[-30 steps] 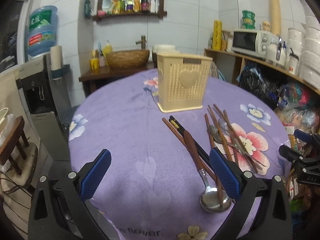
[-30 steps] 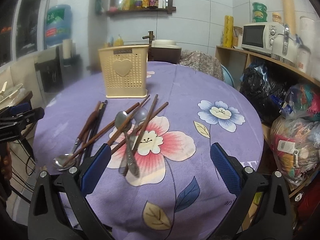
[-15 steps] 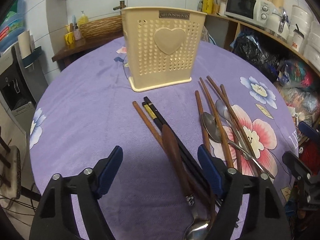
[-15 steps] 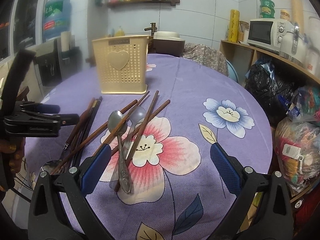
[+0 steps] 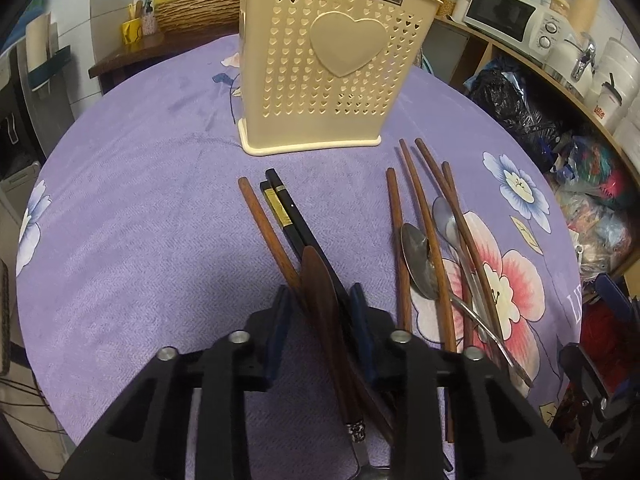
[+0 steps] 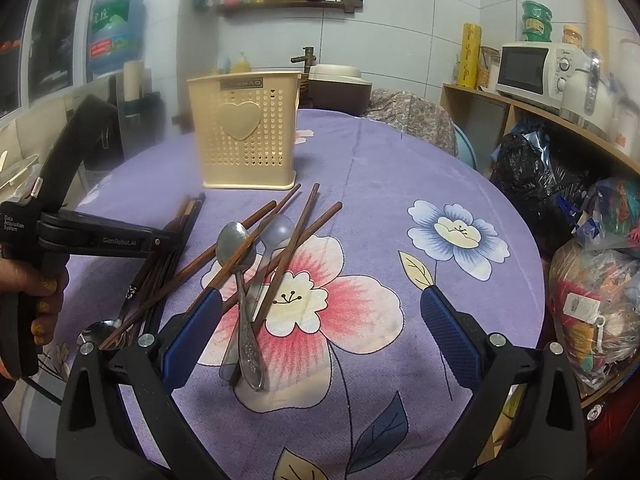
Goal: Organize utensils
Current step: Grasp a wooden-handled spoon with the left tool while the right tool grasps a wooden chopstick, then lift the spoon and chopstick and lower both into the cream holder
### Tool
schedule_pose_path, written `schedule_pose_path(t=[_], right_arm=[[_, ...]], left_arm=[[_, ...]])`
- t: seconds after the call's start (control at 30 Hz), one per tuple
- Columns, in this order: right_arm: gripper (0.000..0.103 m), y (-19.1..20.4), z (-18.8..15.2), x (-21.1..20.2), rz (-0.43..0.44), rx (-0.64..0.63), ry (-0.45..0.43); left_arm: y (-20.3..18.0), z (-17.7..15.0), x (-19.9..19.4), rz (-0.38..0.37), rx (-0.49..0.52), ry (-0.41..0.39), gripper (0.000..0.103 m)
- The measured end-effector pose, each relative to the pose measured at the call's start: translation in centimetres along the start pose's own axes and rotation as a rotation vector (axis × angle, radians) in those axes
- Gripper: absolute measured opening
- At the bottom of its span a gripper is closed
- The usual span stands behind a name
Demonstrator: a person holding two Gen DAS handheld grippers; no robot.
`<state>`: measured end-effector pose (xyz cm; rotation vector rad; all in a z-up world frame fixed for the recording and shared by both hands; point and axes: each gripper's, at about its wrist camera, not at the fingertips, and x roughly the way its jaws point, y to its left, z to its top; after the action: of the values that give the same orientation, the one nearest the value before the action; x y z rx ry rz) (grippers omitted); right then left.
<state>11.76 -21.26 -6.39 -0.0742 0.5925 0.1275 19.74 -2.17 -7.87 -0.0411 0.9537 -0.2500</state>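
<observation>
A cream perforated utensil holder stands on the purple floral tablecloth. Just in front of it lies a bundle: a wooden-handled spoon, black chopsticks and a brown chopstick. My left gripper is closed around this bundle, its pads pressing on both sides. To the right, brown chopsticks cross over two metal spoons. My right gripper hovers open near that pile, holding nothing.
A hand holds the left gripper at the table's left edge. A shelf with a microwave and stuffed plastic bags crowd the right side. A wicker basket sits on a side table behind.
My left gripper dropped forward onto the left bundle and its fingers closed from wide open onto the spoon handle and chopsticks. The right gripper edged slightly closer to the other pile.
</observation>
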Motion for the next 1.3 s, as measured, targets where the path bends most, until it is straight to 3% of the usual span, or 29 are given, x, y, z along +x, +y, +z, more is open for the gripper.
schedule_pose_path(t=[0.07,0.3,0.43,0.6,0.67,0.87,1.3], right_arm=[[0.098,0.0,0.2,0.2,0.005,0.005,0.007],[0.098,-0.8,2.0,2.3,0.045,0.026,0.042],[0.097,-2.0,3.9,4.4,0.118,0.085,0.083],[0.074,-2.3,7.0,8.1,0.193,0.098,0.144],[0.058,-2.4,8.1,9.9,0.236,0.119,0.18],[0.032,-1.4,9.9,14.9,0.239,0.131,0.288],[0.025,-1.4,10.1,18.8,0.176,0.166,0.402]], left_arm=[[0.3,0.1,0.1,-0.013,-0.018,0.0,0.019],[1.5,0.1,-0.2,-0.057,-0.043,-0.01,0.019],[2.7,0.4,-0.9,-0.066,-0.053,-0.031,0.019],[4.5,1.2,-1.5,-0.057,-0.069,-0.049,0.018],[5.2,1.4,-1.8,-0.061,-0.086,-0.06,0.018],[5.3,1.2,-2.3,-0.06,-0.099,-0.088,0.017],[4.7,1.6,-4.4,-0.082,-0.082,-0.164,0.016]])
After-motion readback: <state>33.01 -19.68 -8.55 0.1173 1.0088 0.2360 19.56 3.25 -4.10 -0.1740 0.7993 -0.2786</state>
